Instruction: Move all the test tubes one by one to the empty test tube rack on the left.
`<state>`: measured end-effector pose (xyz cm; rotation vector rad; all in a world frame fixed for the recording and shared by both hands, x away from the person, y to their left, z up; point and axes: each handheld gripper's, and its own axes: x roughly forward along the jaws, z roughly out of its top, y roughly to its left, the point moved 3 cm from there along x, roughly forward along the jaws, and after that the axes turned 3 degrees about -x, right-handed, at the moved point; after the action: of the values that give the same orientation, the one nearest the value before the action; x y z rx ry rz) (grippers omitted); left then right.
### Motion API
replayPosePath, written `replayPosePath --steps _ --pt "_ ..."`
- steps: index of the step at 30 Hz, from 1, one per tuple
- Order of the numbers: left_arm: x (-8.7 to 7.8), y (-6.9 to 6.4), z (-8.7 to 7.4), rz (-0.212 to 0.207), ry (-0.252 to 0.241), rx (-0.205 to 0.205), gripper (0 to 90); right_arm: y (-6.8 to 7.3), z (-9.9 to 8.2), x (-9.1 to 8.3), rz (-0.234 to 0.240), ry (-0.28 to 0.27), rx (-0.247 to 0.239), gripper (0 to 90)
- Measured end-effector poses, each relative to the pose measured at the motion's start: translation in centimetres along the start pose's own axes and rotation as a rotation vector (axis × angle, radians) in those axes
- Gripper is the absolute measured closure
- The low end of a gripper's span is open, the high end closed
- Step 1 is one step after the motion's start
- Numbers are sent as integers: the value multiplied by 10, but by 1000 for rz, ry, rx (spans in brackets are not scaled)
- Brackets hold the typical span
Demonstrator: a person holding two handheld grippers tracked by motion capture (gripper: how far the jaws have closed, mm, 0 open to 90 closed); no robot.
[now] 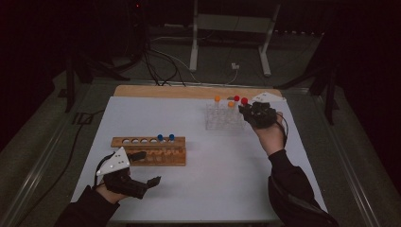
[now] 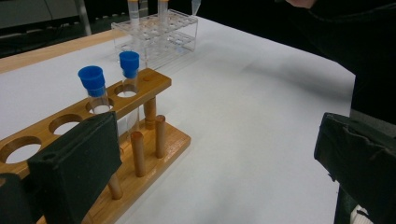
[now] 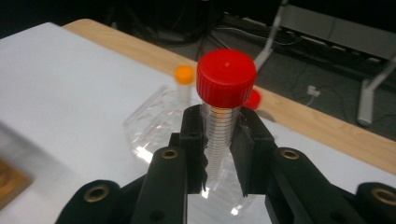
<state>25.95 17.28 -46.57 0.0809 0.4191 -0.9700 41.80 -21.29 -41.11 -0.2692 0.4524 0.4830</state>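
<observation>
One red-capped graduated tube (image 3: 223, 116), clamped upright in right gripper (image 3: 219, 140) above clear rack (image 3: 159, 121) near far right corner; orange-capped tube (image 3: 184, 81) stands inside. Wooden rack (image 2: 93, 140) holds two blue-capped tubes (image 2: 93, 86). Left gripper (image 2: 210, 163) wide, empty.

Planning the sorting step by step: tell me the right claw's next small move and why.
Probably lift a little more, then carry toward the wooden rack. The right claw is shut on the red-capped tube, close above the clear rack; the wooden rack has open holes beside two blue-capped tubes.
</observation>
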Motion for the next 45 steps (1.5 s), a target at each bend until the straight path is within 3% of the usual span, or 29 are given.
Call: replayPosePath --steps 17,25,33,45 --pt "5 -10 8 -46 26 25 13 62 -32 -17 159 52 -101 743" --pt "11 -15 14 -67 25 30 13 94 -46 -34 259 43 -123 743" --pt "18 -19 23 -95 21 35 14 131 -55 -44 359 48 -181 743" --pt "35 -30 47 -148 -9 66 41 160 -58 -47 442 46 -217 743"
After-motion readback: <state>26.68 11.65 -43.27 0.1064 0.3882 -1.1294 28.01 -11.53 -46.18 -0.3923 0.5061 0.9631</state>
